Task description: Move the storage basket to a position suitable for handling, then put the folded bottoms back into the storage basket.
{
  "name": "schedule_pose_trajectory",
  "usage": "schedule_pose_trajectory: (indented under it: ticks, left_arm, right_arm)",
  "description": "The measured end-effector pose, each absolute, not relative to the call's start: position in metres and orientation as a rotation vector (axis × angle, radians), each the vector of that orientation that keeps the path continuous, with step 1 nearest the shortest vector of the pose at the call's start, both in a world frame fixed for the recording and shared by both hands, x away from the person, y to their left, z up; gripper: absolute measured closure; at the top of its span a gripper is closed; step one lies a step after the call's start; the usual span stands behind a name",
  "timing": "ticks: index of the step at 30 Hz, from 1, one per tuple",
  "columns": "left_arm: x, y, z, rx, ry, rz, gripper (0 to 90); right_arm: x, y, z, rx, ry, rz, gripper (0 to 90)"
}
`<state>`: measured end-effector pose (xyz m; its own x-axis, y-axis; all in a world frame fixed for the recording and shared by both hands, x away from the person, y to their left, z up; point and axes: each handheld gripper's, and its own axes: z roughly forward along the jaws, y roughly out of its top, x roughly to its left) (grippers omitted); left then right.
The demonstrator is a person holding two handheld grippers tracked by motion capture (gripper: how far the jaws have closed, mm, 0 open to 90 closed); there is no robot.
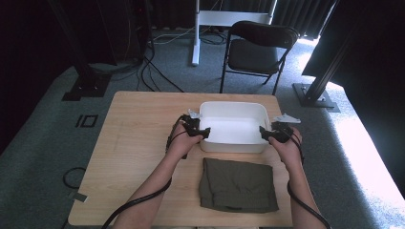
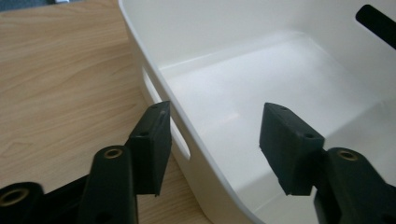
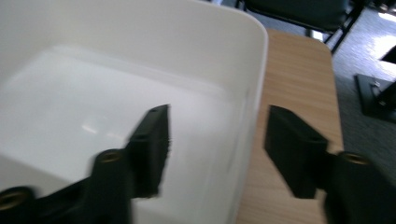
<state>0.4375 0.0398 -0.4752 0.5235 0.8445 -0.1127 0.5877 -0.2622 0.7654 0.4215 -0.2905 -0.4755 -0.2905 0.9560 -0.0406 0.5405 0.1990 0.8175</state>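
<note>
Fingers [image 2: 154, 140] straddle white bin [image 2: 280, 70] walls, spread.

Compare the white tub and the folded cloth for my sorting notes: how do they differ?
The white tub is a stiff, glossy container with raised walls; the folded cloth is soft, dull olive and lies flat. The tub sits between both tongs; the cloth lies nearer the person, untouched. Both rest on the wooden table.

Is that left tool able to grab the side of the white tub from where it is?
Probably yes. The left tool is open and straddles the wall of the white tub, one jaw outside by the handle slot and one inside, with nothing between.
</note>
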Motion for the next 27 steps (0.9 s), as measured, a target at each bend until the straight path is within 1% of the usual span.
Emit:
schedule_pose_trajectory:
  ticks: [2,3,4,5,7,11,13,16,27]
  left_arm:
    - [0.436,0.039,-0.472,1.959,1.162,0.394,36.2]
    - [0.436,0.038,-0.470,1.962,1.146,0.401,34.0]
    - [0.435,0.037,-0.467,1.966,1.101,0.414,30.7]
    - [0.434,0.036,-0.465,1.967,1.087,0.416,27.3]
    - [0.431,0.035,-0.459,1.966,1.052,0.428,24.9]
    - [0.428,0.033,-0.451,1.983,1.019,0.420,24.8]
    - [0.425,0.032,-0.446,1.965,0.992,0.417,24.7]
    - [0.422,0.032,-0.443,1.949,0.971,0.410,20.9]
    - [0.406,0.044,-0.437,1.918,0.943,0.400,21.0]
  right_arm:
    - [0.421,-0.287,-0.474,1.393,1.898,1.002,16.1]
    - [0.420,-0.285,-0.474,1.383,1.875,1.014,12.4]
    - [0.420,-0.285,-0.473,1.382,1.858,1.019,15.0]
    - [0.420,-0.286,-0.471,1.362,1.891,1.030,12.7]
    - [0.419,-0.286,-0.469,1.347,1.894,1.059,13.2]
    - [0.416,-0.284,-0.462,1.347,1.882,1.081,13.1]
    - [0.413,-0.285,-0.459,1.344,1.884,1.089,13.2]
    - [0.411,-0.285,-0.457,1.337,1.895,1.097,13.2]
    - [0.387,-0.285,-0.445,1.336,1.898,1.137,13.1]
